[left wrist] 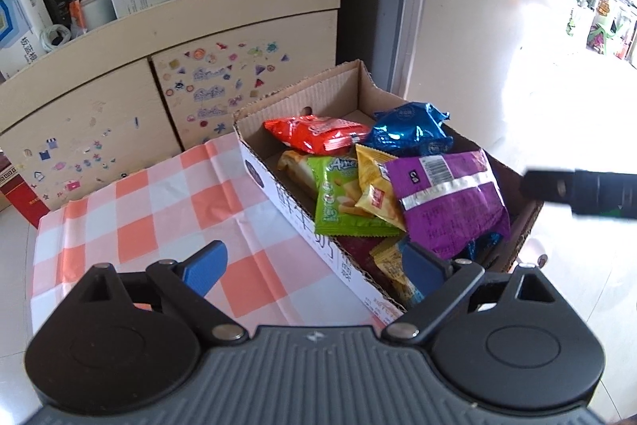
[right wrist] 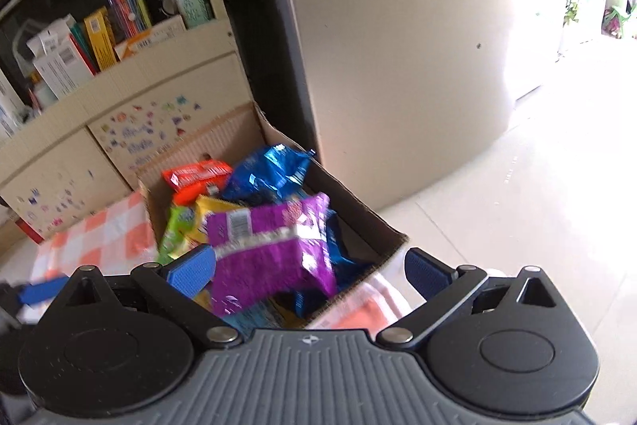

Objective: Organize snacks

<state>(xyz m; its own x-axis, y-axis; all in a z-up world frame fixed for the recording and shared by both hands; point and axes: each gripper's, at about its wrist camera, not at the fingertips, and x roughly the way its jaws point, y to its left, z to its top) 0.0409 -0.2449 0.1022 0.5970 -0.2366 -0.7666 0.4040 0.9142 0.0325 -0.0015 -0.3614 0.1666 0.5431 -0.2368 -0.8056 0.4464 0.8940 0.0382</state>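
Note:
A cardboard box [left wrist: 258,162] stands on an orange-and-white checked cloth [left wrist: 167,202] and holds several snack packets: a purple one [left wrist: 446,202] on top, a blue foil one [left wrist: 410,134], a red one [left wrist: 314,132], a green one [left wrist: 338,198] and a yellow one [left wrist: 374,186]. My left gripper [left wrist: 314,265] is open and empty, straddling the box's near wall. My right gripper [right wrist: 310,269] is open and empty above the box [right wrist: 358,214], over the purple packet [right wrist: 270,249]. Its body shows at the right of the left wrist view [left wrist: 577,190].
A cream cabinet [left wrist: 119,74] with stickers stands behind the cloth, its shelf full of boxes and bottles. A fridge [right wrist: 418,66] stands right of the box. The pale tiled floor [right wrist: 537,206] stretches to the right.

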